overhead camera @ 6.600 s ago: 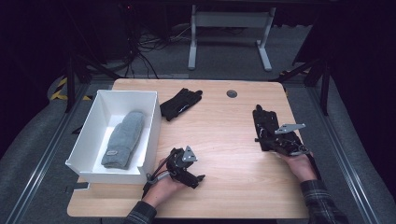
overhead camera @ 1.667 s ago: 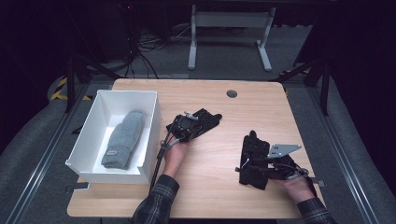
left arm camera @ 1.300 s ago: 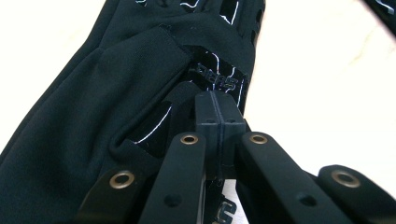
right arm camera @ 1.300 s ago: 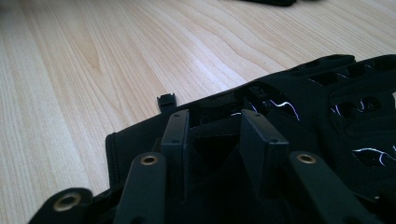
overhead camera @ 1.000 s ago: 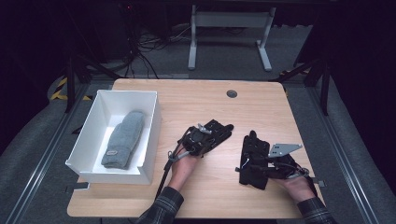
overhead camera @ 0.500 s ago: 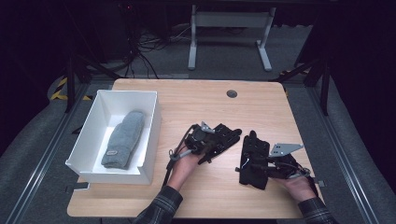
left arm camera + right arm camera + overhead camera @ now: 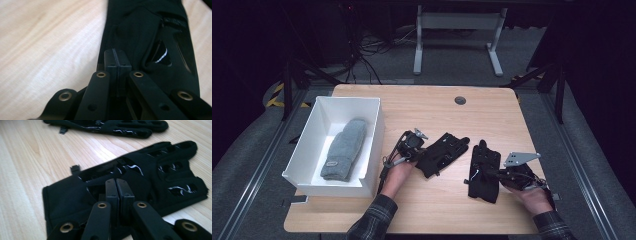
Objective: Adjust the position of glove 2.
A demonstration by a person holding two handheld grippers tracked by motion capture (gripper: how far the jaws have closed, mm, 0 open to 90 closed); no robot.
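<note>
Two black gloves lie on the wooden table. My left gripper [image 7: 421, 151] is shut on the cuff end of the left glove [image 7: 446, 149], whose fingers point away to the right. In the left gripper view the pads meet over its dark fabric [image 7: 140, 32], gripper [image 7: 117, 61]. My right gripper [image 7: 493, 173] rests on the right glove [image 7: 482, 159]. Its jaws have just been closing, and they now stand together [image 7: 116, 186] pinching fabric near that glove's cuff [image 7: 170, 170]. The other glove [image 7: 120, 126] lies just beyond it.
A white box [image 7: 377, 125] stands at the table's left with a grey mitten [image 7: 343, 150] inside. A round cable hole [image 7: 460, 100] sits near the far edge. Bare wood lies in front of the gloves and toward the far side.
My left gripper has slid to the right with its glove, bringing it closer beside the right glove. The right hand has stayed in place.
</note>
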